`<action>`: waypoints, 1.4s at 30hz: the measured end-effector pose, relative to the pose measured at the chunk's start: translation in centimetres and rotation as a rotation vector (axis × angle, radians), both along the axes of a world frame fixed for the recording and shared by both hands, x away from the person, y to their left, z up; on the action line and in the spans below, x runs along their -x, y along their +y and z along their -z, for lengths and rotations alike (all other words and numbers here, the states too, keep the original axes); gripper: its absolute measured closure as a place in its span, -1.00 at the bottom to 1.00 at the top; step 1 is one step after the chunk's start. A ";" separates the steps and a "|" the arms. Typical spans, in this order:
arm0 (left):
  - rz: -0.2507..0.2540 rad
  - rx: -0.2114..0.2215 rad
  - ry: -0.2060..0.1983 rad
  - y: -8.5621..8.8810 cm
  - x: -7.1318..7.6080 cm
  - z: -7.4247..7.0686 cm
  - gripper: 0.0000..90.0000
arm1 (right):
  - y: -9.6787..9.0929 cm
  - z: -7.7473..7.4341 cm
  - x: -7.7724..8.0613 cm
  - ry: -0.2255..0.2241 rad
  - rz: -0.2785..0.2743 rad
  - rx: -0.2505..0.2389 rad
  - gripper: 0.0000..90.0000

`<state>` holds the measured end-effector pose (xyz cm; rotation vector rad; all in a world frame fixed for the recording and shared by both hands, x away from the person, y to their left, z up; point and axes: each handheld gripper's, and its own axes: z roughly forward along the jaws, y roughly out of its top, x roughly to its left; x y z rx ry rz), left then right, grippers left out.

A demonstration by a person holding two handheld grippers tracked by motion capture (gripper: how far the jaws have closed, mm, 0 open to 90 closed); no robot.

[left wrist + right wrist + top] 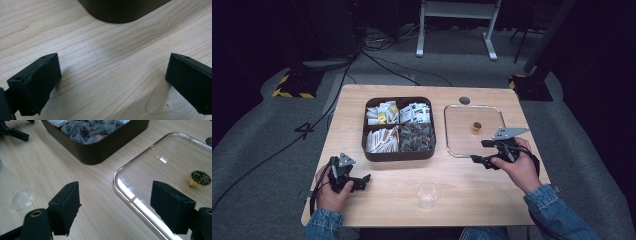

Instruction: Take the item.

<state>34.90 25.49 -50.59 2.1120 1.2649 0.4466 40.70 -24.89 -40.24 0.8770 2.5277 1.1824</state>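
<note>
Two hand-held black grippers and denim sleeves.

The person wears blue denim sleeves with buttoned cuffs on both forearms. Each hand carries a black two-jaw tool: the left gripper (362,181) and the right gripper (479,151). Each bears a grey three-cornered plate on top, and a black cable trails from the body of each. Close up, the jaws are blocky matte black pads with slanted, rough-edged faces and small round screw holes sunk in their tops. On the right gripper, brass-coloured screw inserts sit in the black arms behind the pads.
</note>
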 end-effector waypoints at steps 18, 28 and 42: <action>0.001 -0.001 0.002 0.0 0.1 0.0 -0.99 | 3.9 -1.1 -3.3 -0.050 -0.044 -0.053 -0.52; 0.001 0.002 0.001 0.0 0.1 0.0 -0.99 | 6.0 -2.7 -5.2 -0.049 -0.088 -0.014 -0.41; 0.000 0.004 0.003 0.0 0.1 0.0 -0.99 | 10.6 -1.5 -7.2 -0.015 -0.148 -0.015 -0.21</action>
